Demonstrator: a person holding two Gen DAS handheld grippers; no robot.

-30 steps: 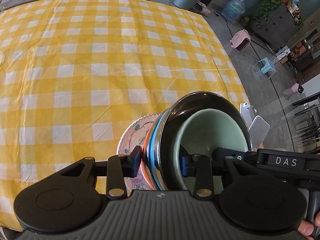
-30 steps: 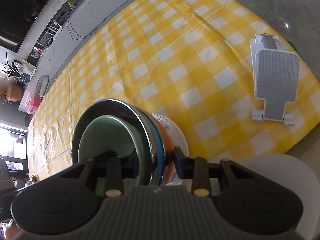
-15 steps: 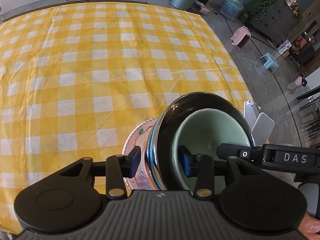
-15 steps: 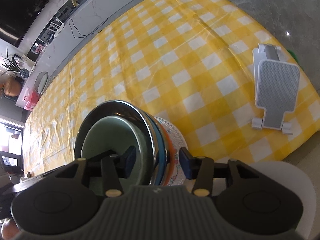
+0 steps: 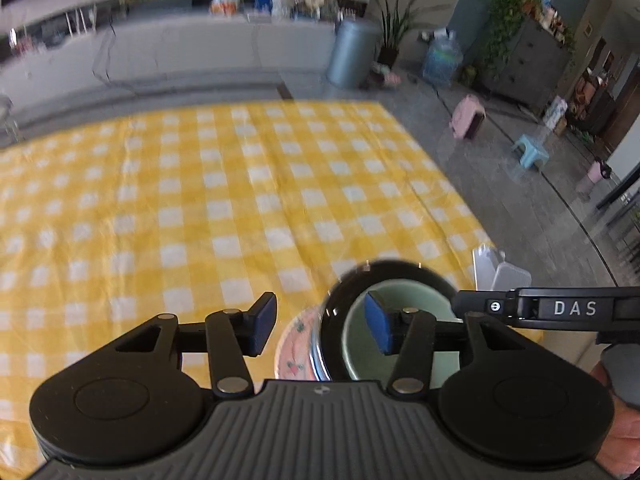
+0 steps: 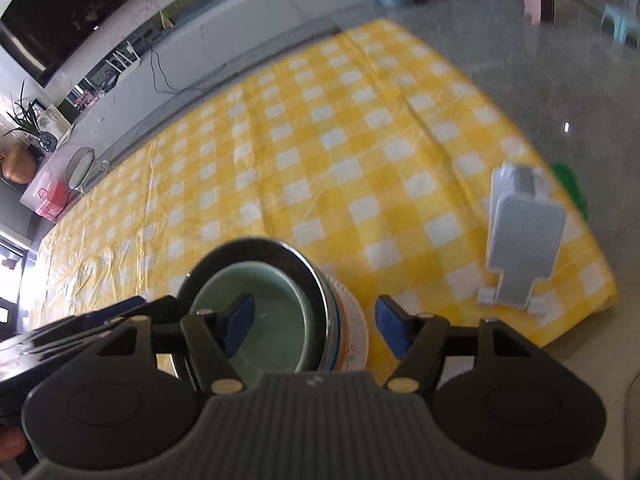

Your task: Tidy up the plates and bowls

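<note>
Stack set down, we let go
Our left gripper (image 5: 320, 322) and right gripper (image 6: 314, 326), fingers just spreading, hold nothing; below them the green bowl (image 6: 264, 320) sits nested in the stack (image 6: 340, 332), stacking apparently done.

The table (image 5: 168, 208) under its yellow checked cloth lies bare across its whole far and left stretch, giving open passage. Near the front edge the stack of bowls and plates (image 6: 276, 320) blocks the way, and a white stand (image 6: 524, 240) sits well apart by the right corner.
</note>
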